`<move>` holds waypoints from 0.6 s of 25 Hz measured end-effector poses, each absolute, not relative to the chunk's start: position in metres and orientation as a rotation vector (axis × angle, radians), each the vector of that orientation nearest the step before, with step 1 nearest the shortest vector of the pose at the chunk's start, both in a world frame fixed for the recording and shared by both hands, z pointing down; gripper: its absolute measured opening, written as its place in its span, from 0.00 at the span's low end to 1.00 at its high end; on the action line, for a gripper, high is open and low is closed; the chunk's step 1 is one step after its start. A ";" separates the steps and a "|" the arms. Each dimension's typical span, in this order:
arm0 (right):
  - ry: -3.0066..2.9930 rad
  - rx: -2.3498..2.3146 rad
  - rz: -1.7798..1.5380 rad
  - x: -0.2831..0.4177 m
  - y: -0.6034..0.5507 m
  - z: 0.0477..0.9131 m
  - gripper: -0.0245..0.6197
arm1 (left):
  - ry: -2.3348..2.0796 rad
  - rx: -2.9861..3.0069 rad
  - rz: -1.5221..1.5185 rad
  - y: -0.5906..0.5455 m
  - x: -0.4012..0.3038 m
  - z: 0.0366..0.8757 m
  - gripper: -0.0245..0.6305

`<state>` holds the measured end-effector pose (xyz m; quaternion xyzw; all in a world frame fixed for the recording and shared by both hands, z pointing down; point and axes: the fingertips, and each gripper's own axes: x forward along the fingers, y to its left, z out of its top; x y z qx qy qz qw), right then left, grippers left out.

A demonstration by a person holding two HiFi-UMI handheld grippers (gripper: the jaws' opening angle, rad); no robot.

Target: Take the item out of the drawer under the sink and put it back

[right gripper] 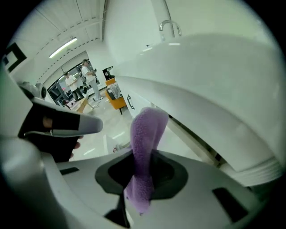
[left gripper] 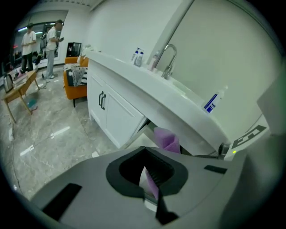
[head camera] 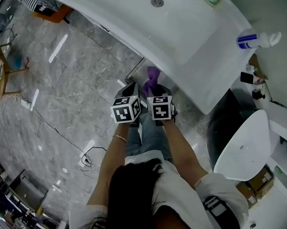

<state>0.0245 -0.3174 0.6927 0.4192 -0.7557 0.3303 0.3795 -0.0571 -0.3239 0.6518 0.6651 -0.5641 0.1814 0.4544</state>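
Observation:
A purple cloth (right gripper: 145, 143) stands up between the jaws of my right gripper (right gripper: 142, 179), which is shut on it. The cloth's lower end hangs out below the jaws. In the head view the cloth (head camera: 152, 78) shows just under the front edge of the white sink counter (head camera: 184, 42), above both marker cubes. My left gripper (left gripper: 149, 181) sits close beside the right one, its jaws together. It looks at the cloth (left gripper: 167, 138), held in front of the open gap under the counter. The drawer's inside is hidden.
White cabinet doors (left gripper: 105, 107) run along to the left under the counter. A tap (left gripper: 169, 60) and a soap bottle (head camera: 256, 39) stand on top. A toilet (head camera: 244, 144) is at the right. Cables (head camera: 87, 159) lie on the grey floor. People (left gripper: 42, 40) stand far off.

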 end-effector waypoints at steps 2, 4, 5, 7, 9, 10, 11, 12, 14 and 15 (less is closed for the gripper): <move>-1.944 1.088 0.840 0.023 -0.313 0.678 0.18 | -1.394 1.662 0.430 -0.322 -0.055 0.638 0.04; -1.963 1.111 0.832 0.022 -0.310 0.662 0.18 | -1.396 1.694 0.412 -0.323 -0.053 0.622 0.04; -1.974 1.123 0.823 0.022 -0.309 0.652 0.18 | -1.397 1.713 0.404 -0.323 -0.053 0.614 0.04; -1.998 1.144 0.797 0.020 -0.307 0.633 0.18 | -1.406 1.746 0.385 -0.323 -0.055 0.597 0.04; -2.025 1.171 0.767 0.019 -0.307 0.613 0.18 | -1.414 1.781 0.359 -0.324 -0.058 0.580 0.04; -2.038 1.190 0.748 0.020 -0.308 0.604 0.18 | -1.415 1.806 0.347 -0.326 -0.059 0.572 0.04; -2.052 1.209 0.728 0.020 -0.309 0.594 0.18 | -1.415 1.834 0.339 -0.327 -0.060 0.564 0.04; -2.064 1.227 0.709 0.020 -0.310 0.585 0.18 | -1.415 1.861 0.335 -0.326 -0.061 0.556 0.04; -2.086 1.260 0.675 0.018 -0.306 0.567 0.18 | -1.412 1.910 0.326 -0.320 -0.064 0.541 0.04; -2.097 1.282 0.658 0.016 -0.306 0.558 0.18 | -1.408 1.938 0.318 -0.318 -0.066 0.532 0.04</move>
